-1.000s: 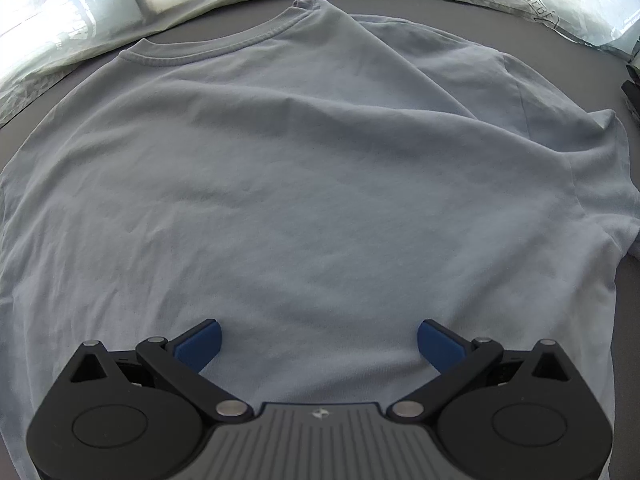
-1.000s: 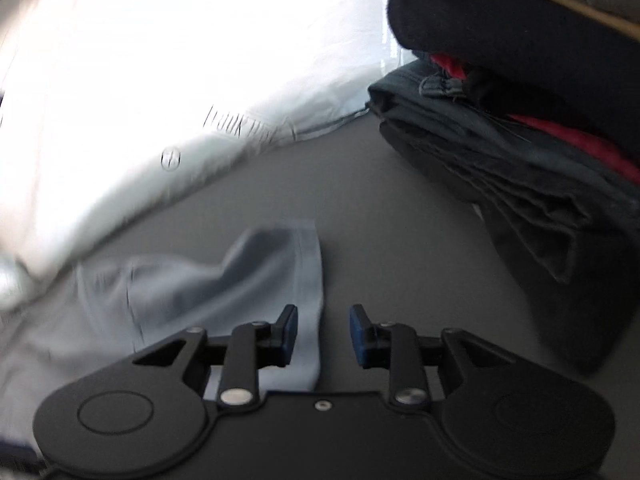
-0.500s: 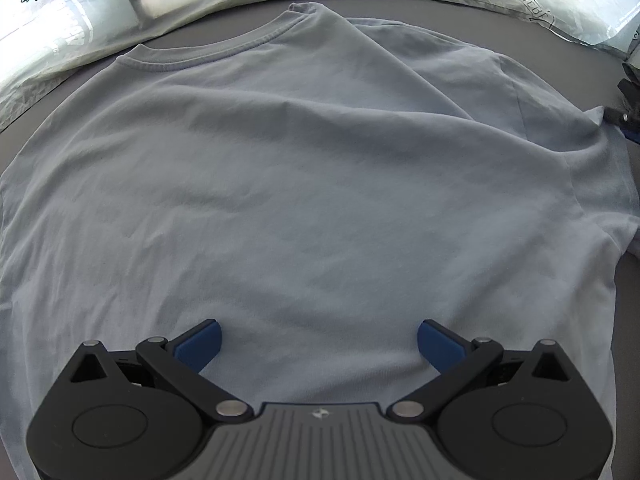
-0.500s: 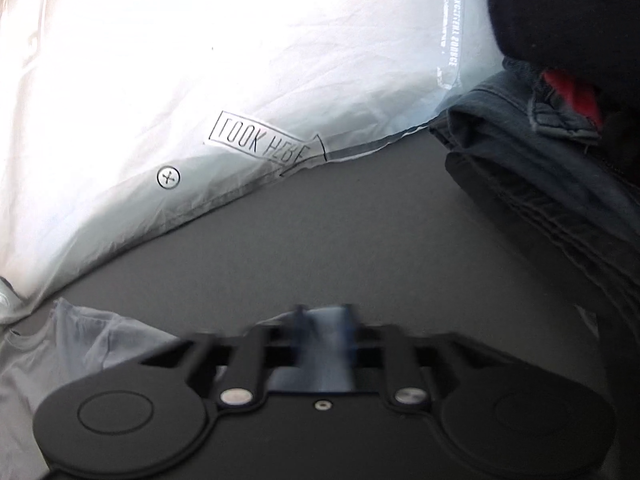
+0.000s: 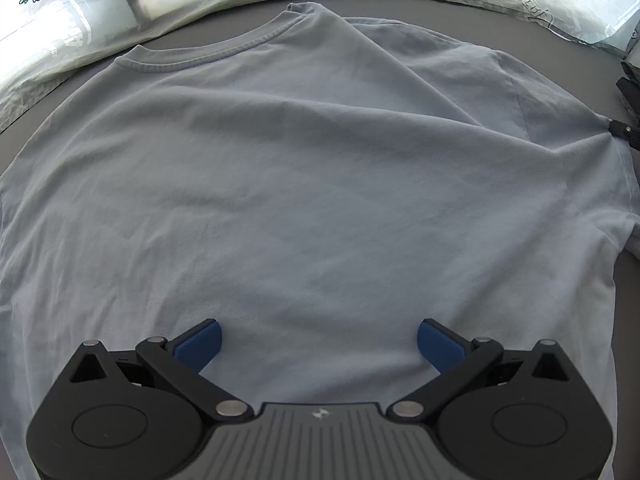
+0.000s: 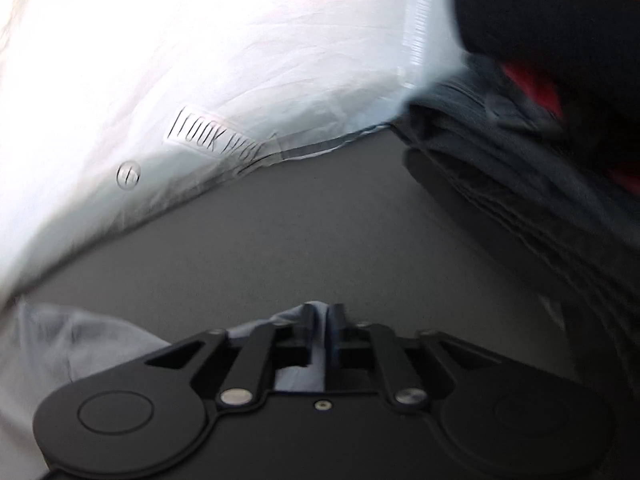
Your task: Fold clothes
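Blue-padded left gripper hovers with jaws spread wide over the near hem of a grey-blue T-shirt laid flat on the dark table, while the right gripper, jaws opening yet sleeve fabric between them, tugs the right sleeve outward, apparently to flatten it.

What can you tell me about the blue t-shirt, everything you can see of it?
The blue t-shirt is a plain, soft, knit-looking pale grey-blue, with a ribbed collar pointing toward the white bags. It lies spread and lightly wrinkled on the dark grey surface. The right gripper has the sleeve edge between its jaws, which are opening; the left gripper is over the lower body, jaws wide.
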The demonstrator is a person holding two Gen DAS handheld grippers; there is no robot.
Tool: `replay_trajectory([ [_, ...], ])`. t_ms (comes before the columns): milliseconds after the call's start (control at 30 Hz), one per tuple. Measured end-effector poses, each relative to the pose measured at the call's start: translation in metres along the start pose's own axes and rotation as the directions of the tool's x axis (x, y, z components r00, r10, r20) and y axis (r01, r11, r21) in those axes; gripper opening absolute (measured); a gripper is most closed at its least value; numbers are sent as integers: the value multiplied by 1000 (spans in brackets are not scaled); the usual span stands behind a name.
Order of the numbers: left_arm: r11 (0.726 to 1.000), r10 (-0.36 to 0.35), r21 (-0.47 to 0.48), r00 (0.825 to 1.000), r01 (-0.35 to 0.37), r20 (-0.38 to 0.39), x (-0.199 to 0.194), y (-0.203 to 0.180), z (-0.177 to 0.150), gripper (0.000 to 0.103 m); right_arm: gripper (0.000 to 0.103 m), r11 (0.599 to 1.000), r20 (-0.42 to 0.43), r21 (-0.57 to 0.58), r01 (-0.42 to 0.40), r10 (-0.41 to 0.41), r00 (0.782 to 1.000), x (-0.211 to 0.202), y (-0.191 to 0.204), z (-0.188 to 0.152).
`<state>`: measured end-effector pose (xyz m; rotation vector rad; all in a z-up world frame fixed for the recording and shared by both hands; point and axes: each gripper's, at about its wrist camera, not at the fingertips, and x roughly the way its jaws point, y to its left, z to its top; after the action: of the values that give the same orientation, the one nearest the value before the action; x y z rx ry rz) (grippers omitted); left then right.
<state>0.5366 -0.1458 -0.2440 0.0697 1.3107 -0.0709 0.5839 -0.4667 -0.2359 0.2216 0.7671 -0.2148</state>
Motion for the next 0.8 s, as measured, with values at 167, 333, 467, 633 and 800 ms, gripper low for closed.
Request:
replay_trajectory([
  [167, 999, -29, -42, 997, 31, 67, -16, 11, -22, 103, 54, 1000, 63, -15, 4, -3, 998, -59, -4, -1],
  [333, 980, -56, -179, 985, 85, 163, -51, 39, -72, 103, 73, 995, 16, -26, -99, 100, 995, -132, -5, -49],
  [467, 962, -3, -265, 972, 68, 236, -78, 70, -129, 103, 92, 981, -91, 16, -191, 192, 977, -171, 12, -102],
  [633, 912, 60, -405, 959, 61, 278, -107, 132, -197, 103, 103, 956, -155, -66, -284, 272, 950, -198, 65, -151],
  [800, 871, 90, -488, 962, 50, 259, -123, 185, -259, 103, 103, 890, -237, -233, -393, 340, 910, -210, 125, -178],
])
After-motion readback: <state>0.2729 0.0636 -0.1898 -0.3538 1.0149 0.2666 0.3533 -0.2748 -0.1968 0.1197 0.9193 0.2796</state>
